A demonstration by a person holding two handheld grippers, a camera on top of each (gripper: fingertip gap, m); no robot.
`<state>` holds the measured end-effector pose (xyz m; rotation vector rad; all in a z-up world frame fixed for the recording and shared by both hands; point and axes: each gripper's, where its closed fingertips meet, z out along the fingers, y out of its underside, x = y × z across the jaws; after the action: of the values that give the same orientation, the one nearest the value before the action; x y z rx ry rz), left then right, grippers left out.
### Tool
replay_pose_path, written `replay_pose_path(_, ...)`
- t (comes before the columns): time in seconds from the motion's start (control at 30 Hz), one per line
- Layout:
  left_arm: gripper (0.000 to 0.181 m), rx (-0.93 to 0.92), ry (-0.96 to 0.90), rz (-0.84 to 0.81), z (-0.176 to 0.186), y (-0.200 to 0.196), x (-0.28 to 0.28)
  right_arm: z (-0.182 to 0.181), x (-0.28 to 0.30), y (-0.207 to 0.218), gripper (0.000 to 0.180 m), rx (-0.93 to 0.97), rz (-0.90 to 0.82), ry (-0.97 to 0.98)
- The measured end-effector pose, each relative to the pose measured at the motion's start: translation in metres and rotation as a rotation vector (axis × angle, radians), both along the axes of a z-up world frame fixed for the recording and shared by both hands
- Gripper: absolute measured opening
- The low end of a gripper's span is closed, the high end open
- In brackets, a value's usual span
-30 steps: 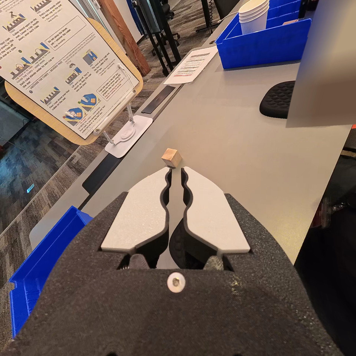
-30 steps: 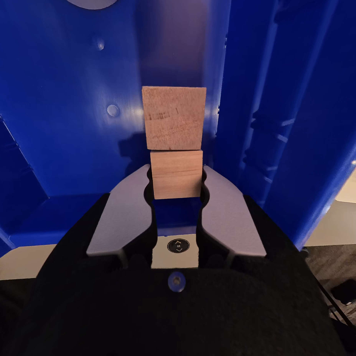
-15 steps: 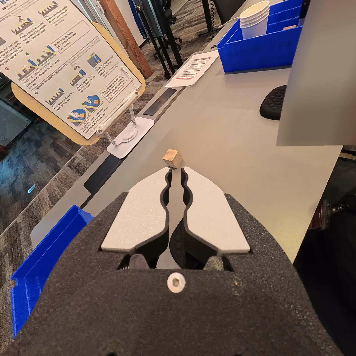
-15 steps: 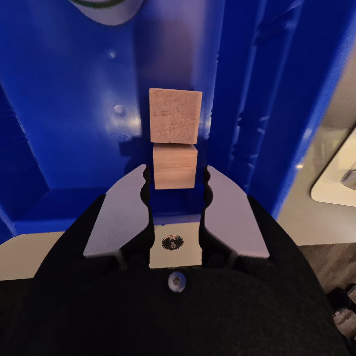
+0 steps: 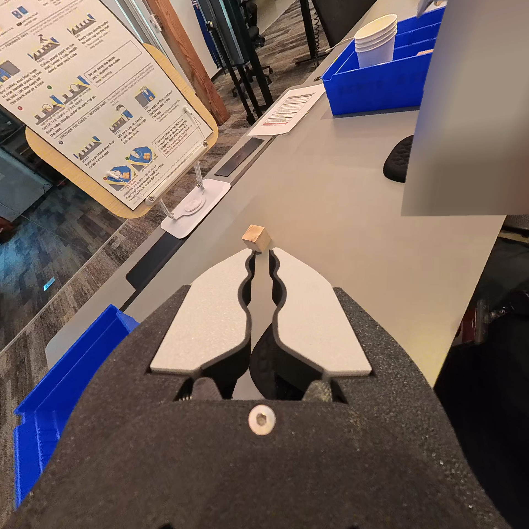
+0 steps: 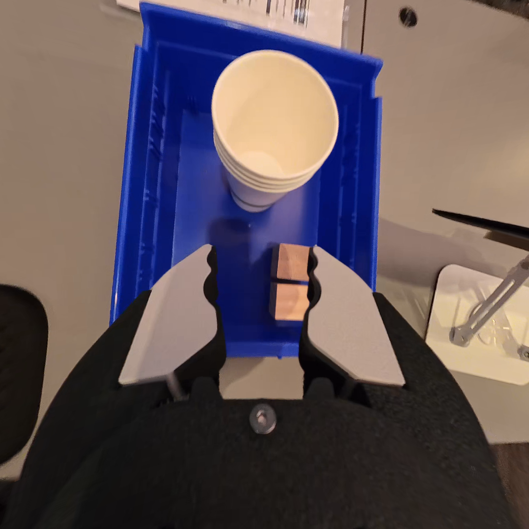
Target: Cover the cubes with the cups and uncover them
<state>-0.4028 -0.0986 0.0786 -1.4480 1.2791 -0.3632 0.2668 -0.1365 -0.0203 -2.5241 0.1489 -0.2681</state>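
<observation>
Two wooden cubes [image 6: 289,286] lie end to end on the floor of the blue bin [image 6: 148,200], close to the bin's near wall and touching each other. A stack of white paper cups [image 6: 272,137] stands upright in the same bin, farther back than the cubes, mouth up. Your right gripper [image 6: 262,264] hangs above the bin with its jaws spread wide and nothing in them. A moment ago it was low inside the bin with its fingers on each side of the near cube; now it has pulled up and away, and that cube stayed in the bin. So no cube came out this time. One more cube [image 5: 255,238] sits on the gray table [image 5: 329,200], well apart from the bin, just past the tips of your left gripper [image 5: 261,252]. That gripper has its jaws close together with only a thin gap, and it holds nothing. It has hardly moved. A sheet of pictures on a stand [image 5: 94,114] is off to the side of the table cube. I think the cubes still need setting out before any cup can go over them.
</observation>
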Motion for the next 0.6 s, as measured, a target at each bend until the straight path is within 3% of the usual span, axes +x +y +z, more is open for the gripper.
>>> replay_pose_path(0.3,0.008,0.012,0.002,0.01,0.005,-0.003,-0.007,-0.035,0.008,0.032,0.066,0.187,-0.039,-0.045)
replay_pose_path(0.47,0.008,0.016,-0.005,0.011,0.006,-0.004,-0.007,-0.049,0.017,0.049,0.082,0.212,-0.084,-0.012)
replay_pose_path(0.6,0.008,0.016,0.002,0.014,0.005,-0.004,-0.007,-0.064,0.019,0.059,0.082,0.224,-0.097,0.057)
